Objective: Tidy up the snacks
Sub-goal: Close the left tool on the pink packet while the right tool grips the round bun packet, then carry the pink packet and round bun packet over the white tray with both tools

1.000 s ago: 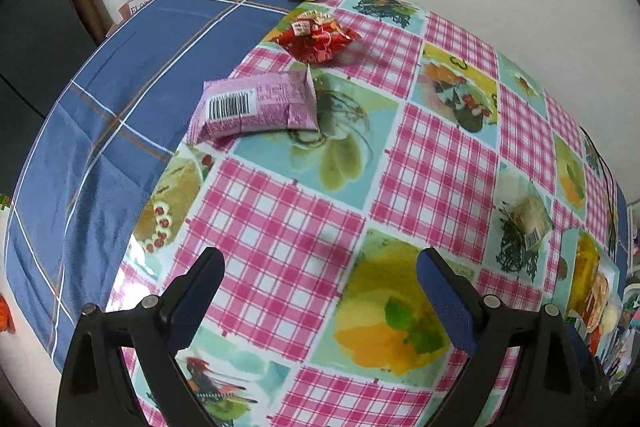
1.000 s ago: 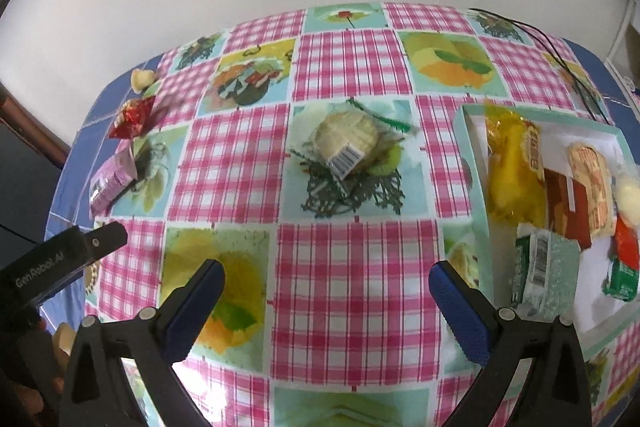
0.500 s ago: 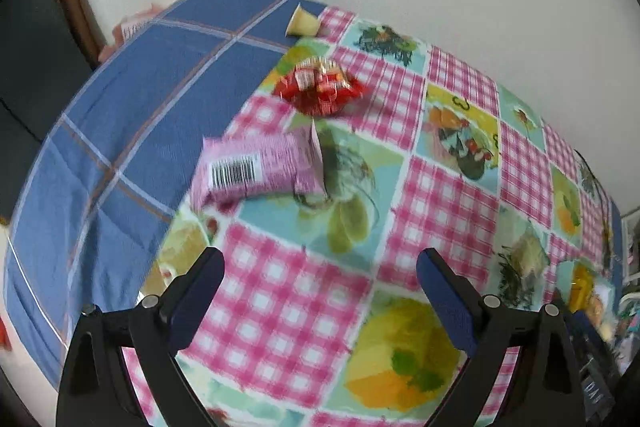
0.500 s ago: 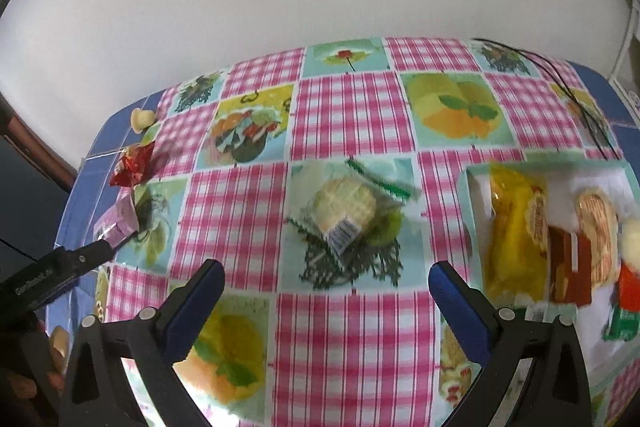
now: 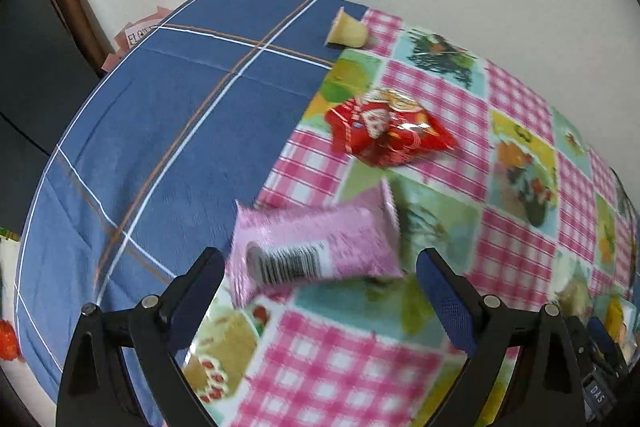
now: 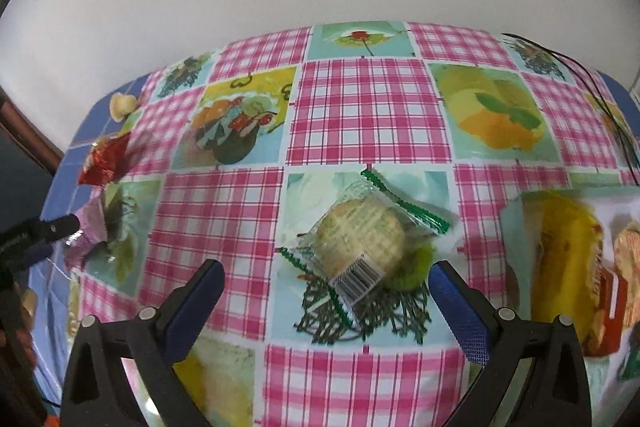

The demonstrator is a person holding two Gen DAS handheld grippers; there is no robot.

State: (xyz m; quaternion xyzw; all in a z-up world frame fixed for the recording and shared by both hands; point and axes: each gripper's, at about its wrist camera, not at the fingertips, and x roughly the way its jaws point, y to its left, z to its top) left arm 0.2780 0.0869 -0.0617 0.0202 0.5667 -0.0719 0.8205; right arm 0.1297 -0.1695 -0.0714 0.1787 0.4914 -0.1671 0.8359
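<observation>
Tablecloth [image 5: 168, 131] motion-blurred beneath pink packet [image 5: 316, 251].

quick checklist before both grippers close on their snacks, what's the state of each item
1. Left gripper open: ok.
2. Pink packet between the left fingers: ok, lying flat, not yet touched.
3. Right gripper open: ok.
4. Wrapped biscuit centred between the right fingers: ok.
5. Red packet clear of the left grasp: ok, lies apart.
6. Space left in the tray: cannot tell, only partly in view.
</observation>
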